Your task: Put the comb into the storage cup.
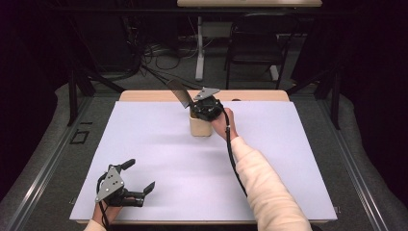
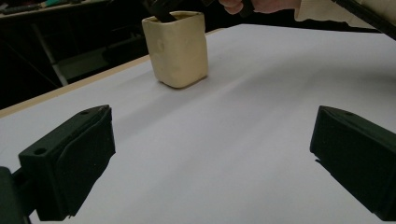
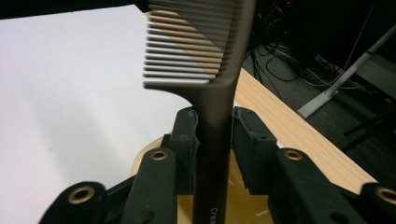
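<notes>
Right gripper [image 3: 212, 140] clamps handle of dark brown plastic comb [image 3: 205, 51], teeth up, handle down inside cream square cup [image 2: 177, 49] so it stands upright. Left gripper [image 2: 210, 158] idle, jaws spread wide, nothing between, parked near table edge out of way.

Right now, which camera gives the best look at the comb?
The right gripper view: the comb is close up there, teeth sharp, its handle between the right gripper pads above the cream cup. The high view shows it small and dark; the left gripper view catches just its handle in the cup.
</notes>
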`<state>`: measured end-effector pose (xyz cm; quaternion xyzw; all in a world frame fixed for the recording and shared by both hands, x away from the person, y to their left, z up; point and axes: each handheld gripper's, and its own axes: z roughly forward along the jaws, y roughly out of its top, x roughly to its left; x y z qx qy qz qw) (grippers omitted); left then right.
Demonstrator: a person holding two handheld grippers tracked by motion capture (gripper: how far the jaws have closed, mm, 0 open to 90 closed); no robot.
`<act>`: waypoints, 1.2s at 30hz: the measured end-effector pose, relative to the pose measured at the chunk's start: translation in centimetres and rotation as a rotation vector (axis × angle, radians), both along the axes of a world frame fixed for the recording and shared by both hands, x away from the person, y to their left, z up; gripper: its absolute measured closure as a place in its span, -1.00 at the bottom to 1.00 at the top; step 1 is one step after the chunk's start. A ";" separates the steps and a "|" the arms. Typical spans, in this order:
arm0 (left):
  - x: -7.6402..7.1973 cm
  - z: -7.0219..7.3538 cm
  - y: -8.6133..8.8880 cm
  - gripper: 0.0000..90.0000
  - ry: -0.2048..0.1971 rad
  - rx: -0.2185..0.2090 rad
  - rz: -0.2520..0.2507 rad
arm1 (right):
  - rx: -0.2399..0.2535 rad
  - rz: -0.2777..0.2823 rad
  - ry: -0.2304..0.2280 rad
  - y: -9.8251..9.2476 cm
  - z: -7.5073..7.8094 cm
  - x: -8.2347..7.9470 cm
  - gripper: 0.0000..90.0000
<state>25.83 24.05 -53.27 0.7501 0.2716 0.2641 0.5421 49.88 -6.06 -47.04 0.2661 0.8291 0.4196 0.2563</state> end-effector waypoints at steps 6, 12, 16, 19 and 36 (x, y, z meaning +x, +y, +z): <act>0.0 0.0 0.0 -1.00 0.000 0.000 0.000 | 0.003 0.004 0.006 -0.6 0.6 -0.8 0.18; 0.0 0.0 -0.1 -1.00 -0.001 0.002 0.000 | 0.015 0.028 0.048 -1.3 1.8 -1.6 -0.18; 0.0 0.0 0.0 -1.00 0.001 -0.001 0.001 | 0.016 0.042 0.060 -1.7 2.3 -2.0 -0.33; 0.0 0.0 -0.1 -1.00 -0.002 0.003 -0.003 | 0.018 0.048 0.074 -1.9 2.6 -2.4 -0.46; 0.0 0.0 0.0 -1.00 0.000 0.001 0.004 | 0.007 0.114 0.145 -4.1 3.0 -4.8 -0.90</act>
